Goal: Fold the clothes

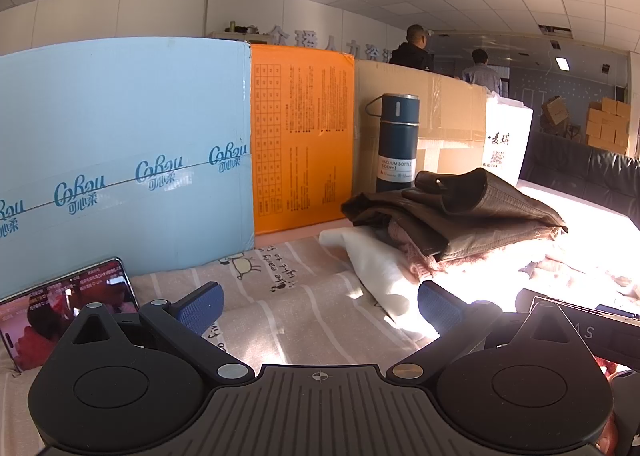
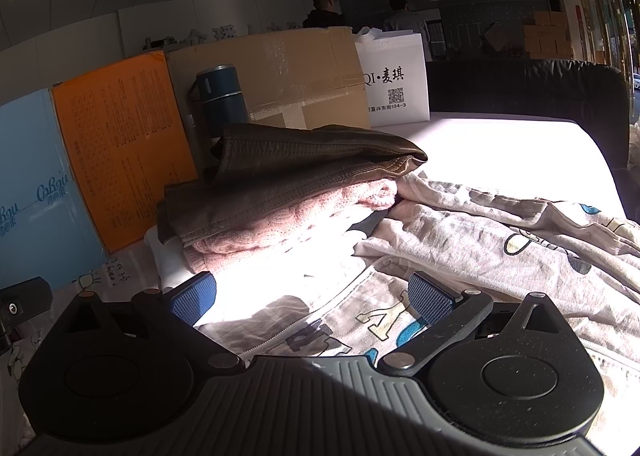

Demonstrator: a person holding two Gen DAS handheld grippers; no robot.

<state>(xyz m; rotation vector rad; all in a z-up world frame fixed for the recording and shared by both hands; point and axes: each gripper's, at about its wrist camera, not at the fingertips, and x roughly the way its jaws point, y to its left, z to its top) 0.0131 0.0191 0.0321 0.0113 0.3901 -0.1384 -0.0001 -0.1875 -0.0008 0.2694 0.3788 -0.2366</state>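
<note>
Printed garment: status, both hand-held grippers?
Left hand-held gripper open, empty. Right hand-held gripper open over printed garment, unfolded. Folded stack beside it.

Both wrist views low over the bed, facing the boxes (left view further left), sharing the clothes stack (image 1: 452, 216) (image 2: 288, 192)

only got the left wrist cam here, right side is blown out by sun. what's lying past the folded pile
Observer: A loose printed garment, rumpled and unfolded, lies right of the folded pile.
Operator: is the right gripper on it yet
Observer: No. The right gripper is open just above the garment's near edge, with nothing between its fingers.
Operator: what's under the brown piece in that pile
Observer: A pink knit lies directly beneath the brown leather-like garment; its rolled edge shows at the pile's right end.
</note>
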